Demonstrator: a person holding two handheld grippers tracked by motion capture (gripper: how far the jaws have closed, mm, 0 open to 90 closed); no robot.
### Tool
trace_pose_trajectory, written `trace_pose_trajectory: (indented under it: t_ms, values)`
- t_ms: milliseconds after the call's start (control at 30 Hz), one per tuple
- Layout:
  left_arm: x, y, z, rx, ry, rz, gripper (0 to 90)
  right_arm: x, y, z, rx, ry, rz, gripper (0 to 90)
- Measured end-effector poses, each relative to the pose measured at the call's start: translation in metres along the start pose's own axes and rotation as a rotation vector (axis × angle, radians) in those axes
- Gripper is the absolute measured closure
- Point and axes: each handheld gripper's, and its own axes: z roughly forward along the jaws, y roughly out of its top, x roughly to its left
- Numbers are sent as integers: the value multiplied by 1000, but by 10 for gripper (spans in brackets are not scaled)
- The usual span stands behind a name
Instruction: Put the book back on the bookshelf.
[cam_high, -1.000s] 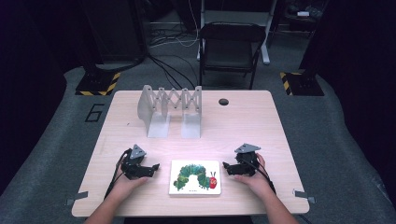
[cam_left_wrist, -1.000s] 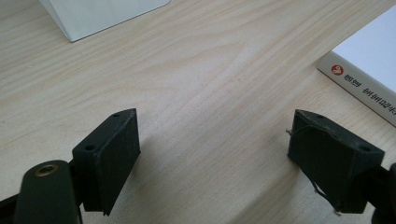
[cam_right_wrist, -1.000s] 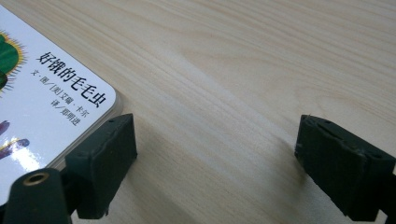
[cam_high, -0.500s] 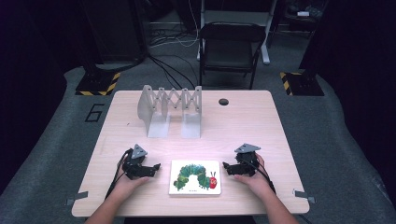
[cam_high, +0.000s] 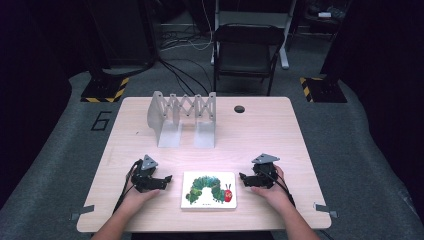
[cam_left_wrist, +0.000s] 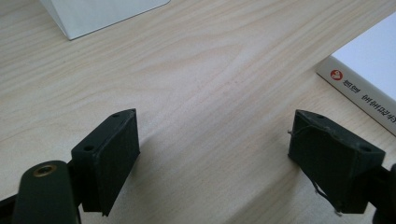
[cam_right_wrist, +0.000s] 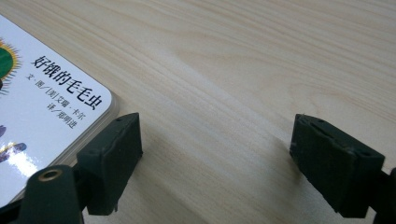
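A white board book (cam_high: 209, 189) with a green caterpillar on its cover lies flat near the table's front edge. My left gripper (cam_high: 167, 179) rests on the table just left of the book, jaws wide open over bare wood (cam_left_wrist: 212, 154); the book's spine (cam_left_wrist: 369, 84) shows at the right of its view. My right gripper (cam_high: 242, 178) rests just right of the book, open too (cam_right_wrist: 215, 158), and the book's corner (cam_right_wrist: 51, 112) sits beside its left jaw. Neither gripper holds anything.
A grey accordion-style folding rack (cam_high: 183, 116) stands at the back left of the wooden table (cam_high: 260, 135). A small dark round hole (cam_high: 239, 109) is near the far edge. A black chair (cam_high: 247, 47) stands beyond the table.
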Motion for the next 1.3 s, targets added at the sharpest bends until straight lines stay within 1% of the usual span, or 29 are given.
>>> trace_pose_trajectory:
  t_ms: [100, 133, 167, 200, 233, 267, 300, 367, 400, 433, 467, 500, 533, 567, 600, 633, 700, 767, 800, 833, 867, 933, 1000, 1033, 1067, 1133, 1167, 1200, 1300]
  values:
    - [0, 1, -2, 4, 3, -1, 243, 0, 0, -1, 9, -2, -2, 197]
    - [1, 1, -3, 6, 7, -4, 258, -1, 1, -2, 3, -4, 4, 243]
    - [1, 1, -4, 13, 2, -12, 258, -1, 1, -2, 3, -4, 4, 243]
    - [1, 1, -4, 12, 3, -16, 262, -1, 2, -3, 21, -4, -5, 254]
    - [1, 2, -5, 14, -5, -33, 283, -1, 5, -4, 41, -2, -8, 307]
    - [2, 3, -6, 24, -1, -32, 309, 0, 6, -5, 47, -4, 7, 331]
    - [1, 3, -5, 14, 3, -37, 309, 0, 6, -5, 47, -4, 7, 331]
    - [1, 5, -7, 35, -14, -41, 332, 1, 7, -7, 70, -2, 7, 359]
    - [0, 5, -7, 34, -8, -31, 341, 1, 8, -8, 79, -3, 6, 378]
    - [-2, 6, -7, 28, -3, -44, 356, 2, 8, -10, 91, 1, 3, 395]
    - [-3, 6, -8, 34, -5, -50, 366, 2, 8, -12, 85, -6, 0, 409]
    - [-3, 7, -9, 47, -13, -37, 373, 2, 9, -14, 85, -3, 2, 424]
    - [-4, 7, -9, 42, -11, -52, 389, 2, 11, -18, 85, 7, 23, 443]
    - [-4, 8, -10, 50, -18, -54, 389, 2, 11, -18, 85, 7, 23, 443]
    - [-5, 8, -11, 45, -17, -56, 399, 2, 12, -19, 82, 10, 40, 450]
    - [-5, 9, -12, 58, -25, -46, 407, 1, 13, -20, 78, 19, 36, 462]
    - [-7, 9, -13, 50, -44, -60, 432, 1, 13, -21, 78, 21, 42, 483]
    - [-8, 10, -15, 59, -50, -41, 436, 1, 13, -22, 99, 27, 40, 499]
    - [-9, 11, -17, 60, -62, -42, 436, 1, 13, -22, 106, 23, 49, 505]
    - [-10, 11, -18, 60, -66, -36, 460, 2, 13, -23, 113, 19, 33, 528]
    - [-11, 12, -21, 68, -83, -37, 462, 2, 14, -23, 113, 15, 35, 534]
    - [-13, 11, -21, 55, -77, -39, 464, 3, 14, -24, 114, 19, 28, 542]
    - [-14, 12, -23, 63, -88, -30, 466, 5, 15, -26, 112, 19, 37, 547]
    - [-16, 13, -24, 51, -88, -34, 465, 5, 16, -27, 113, 30, 41, 547]
    - [-17, 13, -25, 57, -96, -36, 462, 6, 16, -28, 110, 31, 38, 547]
    - [-19, 14, -27, 53, -88, -32, 458, 7, 17, -29, 108, 30, 41, 547]
    - [-20, 15, -29, 65, -91, -26, 458, 9, 17, -30, 115, 30, 56, 547]
    - [-22, 15, -28, 58, -97, -41, 458, 10, 18, -30, 120, 28, 68, 547]
    - [-27, 16, -30, 70, -94, -30, 458, 9, 19, -31, 121, 31, 48, 548]
